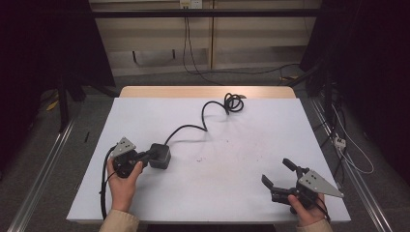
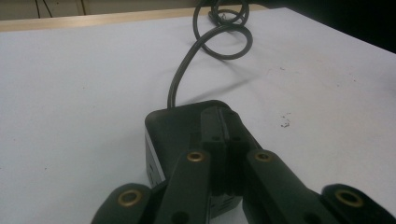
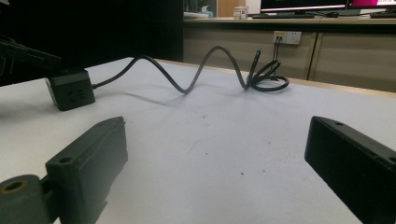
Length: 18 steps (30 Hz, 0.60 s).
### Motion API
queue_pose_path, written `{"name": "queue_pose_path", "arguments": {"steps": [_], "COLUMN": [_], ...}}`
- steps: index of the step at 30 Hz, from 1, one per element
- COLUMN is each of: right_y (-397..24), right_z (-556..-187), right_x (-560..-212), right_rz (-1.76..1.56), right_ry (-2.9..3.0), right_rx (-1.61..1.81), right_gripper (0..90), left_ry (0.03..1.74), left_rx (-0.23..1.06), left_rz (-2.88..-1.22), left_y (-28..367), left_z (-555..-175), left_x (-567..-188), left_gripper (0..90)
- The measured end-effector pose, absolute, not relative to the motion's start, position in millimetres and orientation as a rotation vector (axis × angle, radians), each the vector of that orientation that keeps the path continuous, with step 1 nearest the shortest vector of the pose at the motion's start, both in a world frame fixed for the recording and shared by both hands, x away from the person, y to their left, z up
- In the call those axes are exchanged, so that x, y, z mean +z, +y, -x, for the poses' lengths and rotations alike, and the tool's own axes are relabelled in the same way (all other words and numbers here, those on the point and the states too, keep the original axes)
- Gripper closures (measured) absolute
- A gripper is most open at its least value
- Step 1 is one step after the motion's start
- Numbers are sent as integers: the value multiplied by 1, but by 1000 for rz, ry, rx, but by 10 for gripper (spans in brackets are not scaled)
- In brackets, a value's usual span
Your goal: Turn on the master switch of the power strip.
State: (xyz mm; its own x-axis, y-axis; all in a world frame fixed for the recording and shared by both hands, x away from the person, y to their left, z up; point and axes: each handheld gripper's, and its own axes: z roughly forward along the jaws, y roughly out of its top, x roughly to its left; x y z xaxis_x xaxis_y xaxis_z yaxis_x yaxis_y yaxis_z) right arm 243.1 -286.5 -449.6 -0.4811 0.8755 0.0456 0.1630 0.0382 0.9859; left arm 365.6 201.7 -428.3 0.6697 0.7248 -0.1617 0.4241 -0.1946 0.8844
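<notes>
While left gripper (image 1: 151, 155) rests closed atop black socket cube (image 1: 161, 155), cube's cable (image 1: 205, 118) snakes toward table's (image 1: 241, 193) far edge; right gripper (image 1: 280, 175) gapes empty.

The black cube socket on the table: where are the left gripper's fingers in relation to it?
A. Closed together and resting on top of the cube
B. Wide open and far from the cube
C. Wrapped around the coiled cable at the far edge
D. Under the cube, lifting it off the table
A: in the left gripper view the left gripper has its fingers pressed together on top of the black cube socket, which sits on the table.
</notes>
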Motion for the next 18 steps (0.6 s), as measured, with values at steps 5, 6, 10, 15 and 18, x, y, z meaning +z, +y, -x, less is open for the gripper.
{"name": "queue_pose_path", "arguments": {"steps": [5,6,10,15,18], "right_y": [-287,-287,-287,-287,-287], "right_z": [-243,-243,-243,-243,-243], "right_x": [-449,-449,-449,-449,-449], "right_rz": [-1058,-1058,-1057,-1058,-1061], "right_ry": [1706,1705,1705,1705,1703], "right_rx": [1491,1491,1492,1491,1491], "right_gripper": [54,55,55,55,55], "left_ry": [915,914,915,916,915], "left_rx": [358,358,361,363,364], "left_rz": [-1832,-1833,-1838,-1839,-1839], "left_y": [201,201,201,201,201], "left_z": [-366,-366,-365,-365,-365], "left_x": [-429,-429,-429,-429,-429], "left_gripper": [900,900,900,900,900]}}
